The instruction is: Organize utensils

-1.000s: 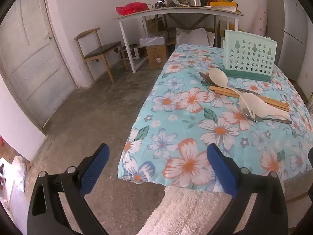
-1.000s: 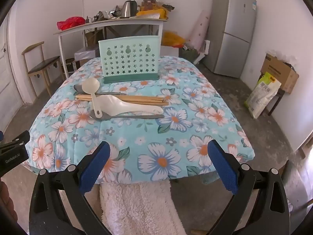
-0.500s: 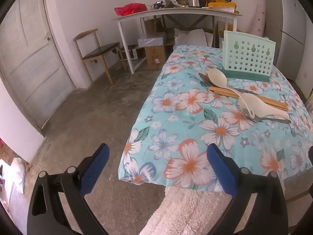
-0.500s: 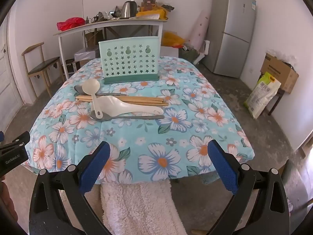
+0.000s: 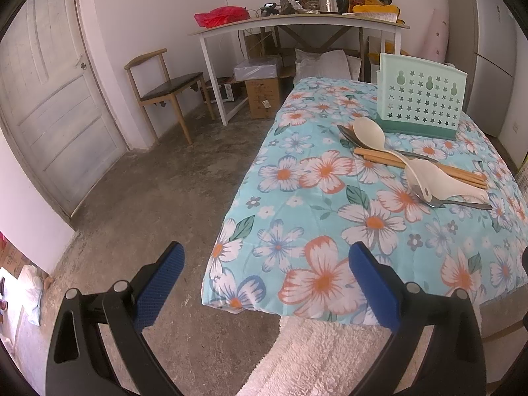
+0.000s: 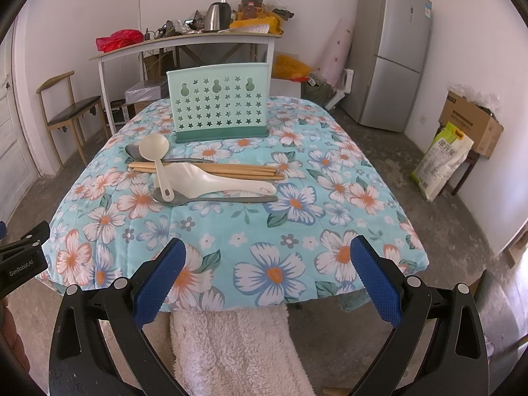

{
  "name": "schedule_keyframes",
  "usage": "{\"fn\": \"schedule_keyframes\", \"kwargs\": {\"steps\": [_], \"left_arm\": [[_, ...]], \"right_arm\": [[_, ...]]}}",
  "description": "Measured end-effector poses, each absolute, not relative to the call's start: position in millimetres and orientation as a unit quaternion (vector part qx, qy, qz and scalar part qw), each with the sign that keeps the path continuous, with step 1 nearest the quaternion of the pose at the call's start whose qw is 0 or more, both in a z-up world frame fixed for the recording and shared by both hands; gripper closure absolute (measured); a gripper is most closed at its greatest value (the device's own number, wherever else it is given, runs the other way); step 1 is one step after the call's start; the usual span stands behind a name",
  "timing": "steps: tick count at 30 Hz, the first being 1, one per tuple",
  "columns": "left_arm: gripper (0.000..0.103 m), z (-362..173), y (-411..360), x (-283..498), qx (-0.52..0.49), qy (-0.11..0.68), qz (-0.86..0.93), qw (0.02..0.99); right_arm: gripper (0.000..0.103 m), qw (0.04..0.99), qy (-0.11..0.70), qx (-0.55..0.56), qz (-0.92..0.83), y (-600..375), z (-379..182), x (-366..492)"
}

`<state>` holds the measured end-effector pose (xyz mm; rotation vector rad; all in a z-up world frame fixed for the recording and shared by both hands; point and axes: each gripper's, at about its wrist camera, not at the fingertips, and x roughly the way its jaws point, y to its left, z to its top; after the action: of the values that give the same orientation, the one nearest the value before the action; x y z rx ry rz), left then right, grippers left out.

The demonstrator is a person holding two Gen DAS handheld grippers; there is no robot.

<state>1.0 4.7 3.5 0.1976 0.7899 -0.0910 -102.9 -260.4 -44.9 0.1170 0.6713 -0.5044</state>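
Door sits far left of the table, then a wooden chair against the wall, well clear of the table's left edge. Behind the table stands a white desk with a red bag and a kettle on top, and boxes underneath.

Left gripper hangs off the table's near left corner, over bare floor; jaws wide apart, nothing between them. Its body shows at the left edge of the right view.

On the table, left of centre, the utensils lie in one loose pile. A white ladle has its bowl toward the far side and its handle crossing over the rest. Under its bowl is a metal spoon. Wooden chopsticks run left to right across the table. A white rice paddle lies on the near side of them, touching. Nearest the table's front edge is a second metal spoon, with the ladle handle end resting on its bowl. A green perforated holder stands upright just beyond the pile, toward the table's far end.

Right gripper hovers off the table's near edge, roughly centred; jaws spread wide, empty. A white fluffy cloth hangs below the edge between its fingers.

Right of the table: fridge at the back wall, then a white sack and a cardboard box by the right wall.
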Motion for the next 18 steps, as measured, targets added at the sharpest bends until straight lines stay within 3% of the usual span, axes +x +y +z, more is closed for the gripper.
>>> {"fn": "schedule_keyframes", "kwargs": {"steps": [18], "left_arm": [[0.005, 8.8, 4.8, 7.6, 0.094, 0.383, -0.045, 0.918]], "right_arm": [[0.008, 0.913, 0.321, 0.053, -0.246, -262.4, -41.1, -103.1]]}}
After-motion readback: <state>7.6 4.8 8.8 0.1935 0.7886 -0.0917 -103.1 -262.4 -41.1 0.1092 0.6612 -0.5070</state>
